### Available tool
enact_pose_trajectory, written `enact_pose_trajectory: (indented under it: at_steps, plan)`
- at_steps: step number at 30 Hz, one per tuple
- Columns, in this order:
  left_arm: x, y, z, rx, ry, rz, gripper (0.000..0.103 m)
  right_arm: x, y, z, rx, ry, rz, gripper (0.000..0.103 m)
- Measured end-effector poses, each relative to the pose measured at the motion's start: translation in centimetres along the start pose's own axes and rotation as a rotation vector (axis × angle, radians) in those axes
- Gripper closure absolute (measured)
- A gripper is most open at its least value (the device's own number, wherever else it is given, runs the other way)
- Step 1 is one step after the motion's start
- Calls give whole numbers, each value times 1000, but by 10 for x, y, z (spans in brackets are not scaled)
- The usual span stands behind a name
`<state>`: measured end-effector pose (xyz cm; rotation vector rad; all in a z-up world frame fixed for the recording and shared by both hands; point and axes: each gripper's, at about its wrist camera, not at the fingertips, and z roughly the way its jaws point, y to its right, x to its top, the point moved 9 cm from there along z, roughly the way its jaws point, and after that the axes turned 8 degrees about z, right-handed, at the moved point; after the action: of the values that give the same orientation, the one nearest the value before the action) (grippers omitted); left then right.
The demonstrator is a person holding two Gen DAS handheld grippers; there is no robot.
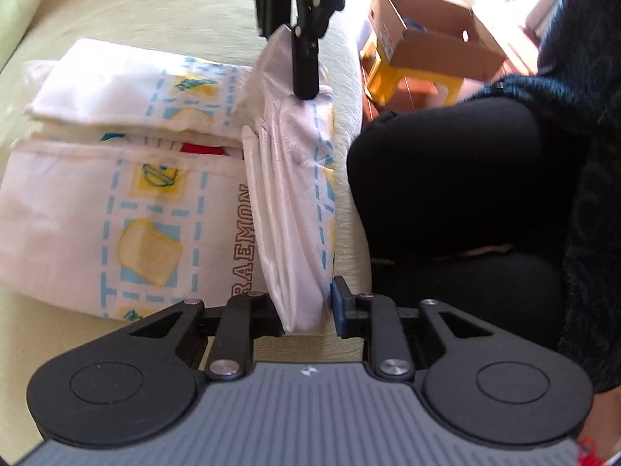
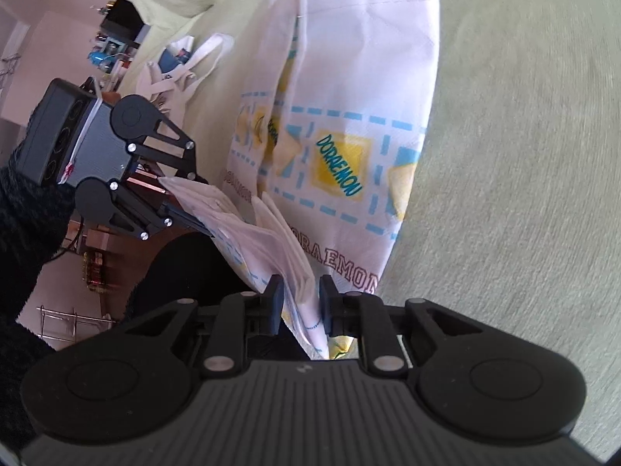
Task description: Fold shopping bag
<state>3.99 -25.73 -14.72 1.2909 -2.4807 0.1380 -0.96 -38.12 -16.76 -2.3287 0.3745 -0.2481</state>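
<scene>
A white shopping bag point(image 1: 155, 194) with blue dashed lines and yellow squares lies partly folded on a pale green cushion point(image 1: 155, 11). Its right-hand side is a long folded strip point(image 1: 287, 194), lifted off the cushion and stretched between both grippers. My left gripper point(image 1: 304, 306) is shut on the near end of that strip. At the top of the left wrist view, my right gripper point(image 1: 289, 62) pinches the far end. In the right wrist view the bag point(image 2: 349, 116) hangs ahead, my right gripper point(image 2: 300, 299) is shut on the fold, and my left gripper point(image 2: 194, 204) holds the other end.
A person's legs in black point(image 1: 446, 194) sit close to the cushion's right edge. Beyond them stand a cardboard box point(image 1: 427, 31) and a yellow stool point(image 1: 384, 77). A cream tote bag point(image 2: 182, 66) lies further along the green surface point(image 2: 504, 194).
</scene>
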Motion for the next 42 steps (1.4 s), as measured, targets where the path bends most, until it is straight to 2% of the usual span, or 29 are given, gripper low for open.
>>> enact_pose_trajectory:
  at_steps: [3, 5, 8, 11, 13, 14, 17, 19, 23, 24, 26, 27, 29, 31, 32, 33, 35, 38, 42]
  plan:
    - [-9, -2, -16, 119, 15, -40, 72, 3, 4, 1, -28, -12, 96, 89]
    - [-14, -4, -39, 251, 21, -85, 75, 7, 6, 4, -44, -13, 133, 89]
    - [-11, 6, -79, 437, 61, -95, 76, 10, 6, 7, -77, -30, 149, 89]
    - [3, 18, -109, 531, 144, -115, 76, 10, 4, 8, -107, -41, 158, 90]
    - [19, 25, -105, 527, 200, -129, 76, 12, 2, 10, -127, -46, 153, 90]
    - [24, 25, -96, 526, 197, -123, 76, 14, 1, 12, -136, -48, 150, 90]
    - [30, 11, -68, 527, 177, -143, 92, 16, -4, 15, -165, -51, 137, 89]
    - [34, -3, -56, 507, 195, -183, 93, 17, -5, 15, -181, -52, 130, 89]
    - [31, -17, -27, 490, 118, -238, 95, 24, -12, 15, -221, -23, 82, 88]
    - [30, -16, -22, 495, 113, -253, 100, 27, -15, 12, -238, 8, 55, 85]
    - [27, -15, -16, 501, 111, -293, 100, 31, -18, -1, -301, 118, -7, 78]
    - [26, -16, -17, 500, 119, -324, 100, 31, -17, -11, -359, 189, -45, 76]
    - [23, -18, -19, 497, 141, -383, 100, 29, -18, -28, -505, 370, -121, 71]
    - [21, -19, -18, 500, 150, -411, 100, 20, -26, -48, -631, 569, -206, 71]
    - [21, -19, -19, 503, 152, -422, 100, 10, -36, -59, -663, 683, -261, 71]
    - [21, -19, -19, 507, 153, -430, 100, 1, -43, -61, -652, 729, -287, 71]
    - [21, -20, -19, 513, 150, -448, 100, -19, -59, -50, -605, 754, -323, 71]
    - [22, -20, -19, 525, 147, -460, 100, -44, -78, -32, -549, 780, -366, 81]
    - [25, -19, -23, 557, 156, -494, 98, -29, -43, 1, -533, 706, -252, 84]
